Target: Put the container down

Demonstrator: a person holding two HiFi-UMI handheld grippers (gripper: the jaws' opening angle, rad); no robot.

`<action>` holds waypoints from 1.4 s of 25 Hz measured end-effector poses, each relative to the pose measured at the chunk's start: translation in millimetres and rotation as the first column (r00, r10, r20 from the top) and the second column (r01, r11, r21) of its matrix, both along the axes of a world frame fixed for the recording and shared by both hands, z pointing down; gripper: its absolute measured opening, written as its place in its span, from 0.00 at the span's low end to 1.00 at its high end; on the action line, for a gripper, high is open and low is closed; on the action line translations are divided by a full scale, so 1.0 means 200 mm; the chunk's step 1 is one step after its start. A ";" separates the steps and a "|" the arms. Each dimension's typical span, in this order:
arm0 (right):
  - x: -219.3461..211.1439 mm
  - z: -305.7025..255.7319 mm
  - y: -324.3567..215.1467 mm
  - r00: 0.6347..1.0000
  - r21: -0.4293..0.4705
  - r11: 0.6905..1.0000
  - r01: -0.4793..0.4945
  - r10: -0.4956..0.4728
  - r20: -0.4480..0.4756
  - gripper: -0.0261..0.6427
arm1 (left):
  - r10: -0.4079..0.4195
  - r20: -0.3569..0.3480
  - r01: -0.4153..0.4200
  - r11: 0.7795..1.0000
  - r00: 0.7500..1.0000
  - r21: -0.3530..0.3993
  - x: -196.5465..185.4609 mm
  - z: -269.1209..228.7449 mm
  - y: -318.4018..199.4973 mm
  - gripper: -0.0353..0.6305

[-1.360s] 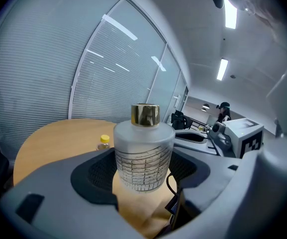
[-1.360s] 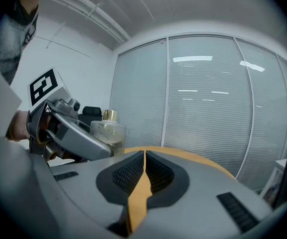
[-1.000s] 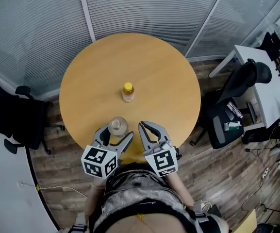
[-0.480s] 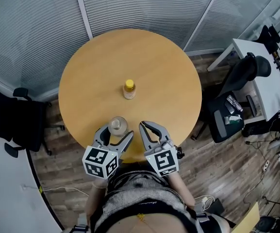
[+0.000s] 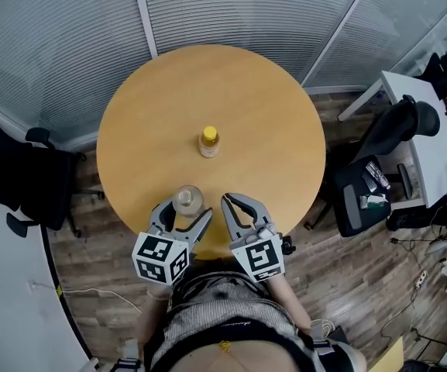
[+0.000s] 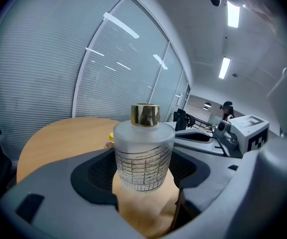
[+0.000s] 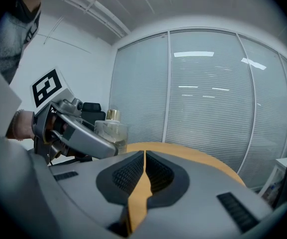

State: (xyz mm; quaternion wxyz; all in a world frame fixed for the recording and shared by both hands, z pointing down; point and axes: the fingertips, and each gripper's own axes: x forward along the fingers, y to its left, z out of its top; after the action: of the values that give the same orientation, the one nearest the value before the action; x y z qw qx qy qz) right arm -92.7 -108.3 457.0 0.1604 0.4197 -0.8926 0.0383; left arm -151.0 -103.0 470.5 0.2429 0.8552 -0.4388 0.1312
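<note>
Head view: round wooden tabletop (image 5: 246, 115); left gripper (image 5: 184, 212), jaws clamped on frosted container (image 5: 188, 200) standing upright near the tabletop's near edge; right gripper (image 5: 235, 204) alongside, jaws together, empty; yellow-capped bottle (image 5: 208, 142) at centre.

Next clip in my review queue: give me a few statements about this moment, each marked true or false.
1. The frosted container stands between the left hand-held gripper's jaws. True.
2. The right hand-held gripper's jaws are wide apart. False: they are together, with nothing between them.
3. A yellow-capped bottle stands near the middle of the round table. True.
4. The container's cap is off. False: its gold cap is on.
</note>
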 end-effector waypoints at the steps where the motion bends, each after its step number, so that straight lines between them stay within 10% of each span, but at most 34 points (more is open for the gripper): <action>1: 0.01 0.00 -0.01 1.000 0.000 1.000 0.006 -0.006 0.001 0.08 | -0.006 0.001 0.006 1.000 1.000 0.001 0.01 0.00 0.00 0.54; 35: 0.45 -0.07 -0.18 0.991 0.030 0.991 0.130 -0.131 0.021 0.08 | -0.137 0.044 0.135 0.989 0.990 0.060 0.45 -0.07 -0.15 0.54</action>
State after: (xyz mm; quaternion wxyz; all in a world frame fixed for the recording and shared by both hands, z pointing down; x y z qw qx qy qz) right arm -3.7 -144.1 442.7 0.1466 0.3623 -0.9202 0.0199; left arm -61.2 -132.4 456.9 0.2163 0.8264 -0.5053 0.1221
